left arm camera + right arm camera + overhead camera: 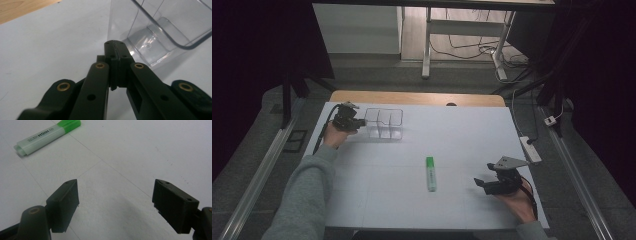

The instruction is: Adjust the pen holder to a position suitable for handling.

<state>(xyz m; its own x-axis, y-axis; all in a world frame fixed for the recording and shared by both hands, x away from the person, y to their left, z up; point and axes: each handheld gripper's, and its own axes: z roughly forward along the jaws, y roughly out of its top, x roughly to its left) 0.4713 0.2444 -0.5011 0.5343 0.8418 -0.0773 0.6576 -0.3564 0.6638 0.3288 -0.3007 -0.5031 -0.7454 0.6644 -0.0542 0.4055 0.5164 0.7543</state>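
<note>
Black jaws of the right gripper point(115, 207) stand spread wide, nothing between them, bare white table point(150, 150) under the gap. High view puts this gripper point(486, 183) low over the near right part of the table, held in the person's right hand.

Left gripper point(115, 46): jaws pressed together, pads meeting; no wall or rim seen pinched between them. Tips sit just beside the near outer wall of the clear plastic organizer point(160, 37); cannot tell if they touch it. High view: left gripper point(353, 121) at the organizer's point(384, 123) left end, far left of the table.

Green highlighter point(430, 173) lies flat near the table's middle, cap end pointing away from the person, well apart from the organizer, near the right gripper but not touching. In the right gripper view the highlighter point(47, 136) lies ahead and to the left.

Judgement: step in hand looks like the reach for the highlighter, organizer compartments the likely destination.
- Bring the spread jaws across the barrel, not along it.
- Take it mid-body so it stays level.
- Come down close to the table before closing; a round barrel may roll off one pad.
- Left gripper steadying the organizer would help.
</note>
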